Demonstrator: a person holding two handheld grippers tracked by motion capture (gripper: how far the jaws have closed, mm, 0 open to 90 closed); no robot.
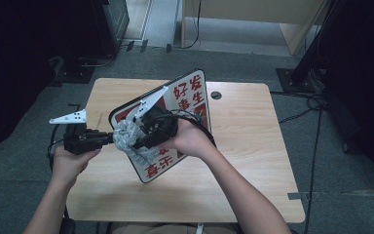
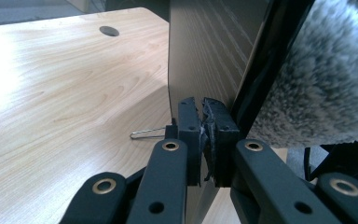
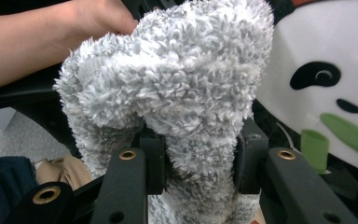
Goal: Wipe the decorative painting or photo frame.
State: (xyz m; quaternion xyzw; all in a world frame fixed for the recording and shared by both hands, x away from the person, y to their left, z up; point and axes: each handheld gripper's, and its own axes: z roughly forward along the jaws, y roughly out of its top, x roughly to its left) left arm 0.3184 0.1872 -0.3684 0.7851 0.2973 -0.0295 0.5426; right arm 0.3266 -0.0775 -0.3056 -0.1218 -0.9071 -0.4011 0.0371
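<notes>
A sign board [image 1: 190, 92] with red characters and a panda face [image 3: 317, 46] stands tilted up over the table. My left gripper [image 1: 110, 138] is shut on the board's left edge; in the left gripper view its jaws [image 2: 204, 135] are pinched together at the board's wooden back [image 2: 205, 56]. My right gripper [image 1: 135, 139] is shut on a fluffy grey cloth [image 1: 126, 136], which it holds against the board's face. In the right gripper view the cloth [image 3: 177, 84] bulges out above the jaws [image 3: 198, 158] and hides the pads.
The wooden table [image 1: 253, 161] has a round cable hole [image 1: 216, 95] at the back. A thin wire clip [image 2: 147, 134] lies on the tabletop near the left jaws. Black stands and cables [image 1: 316, 102] are on the floor to the right.
</notes>
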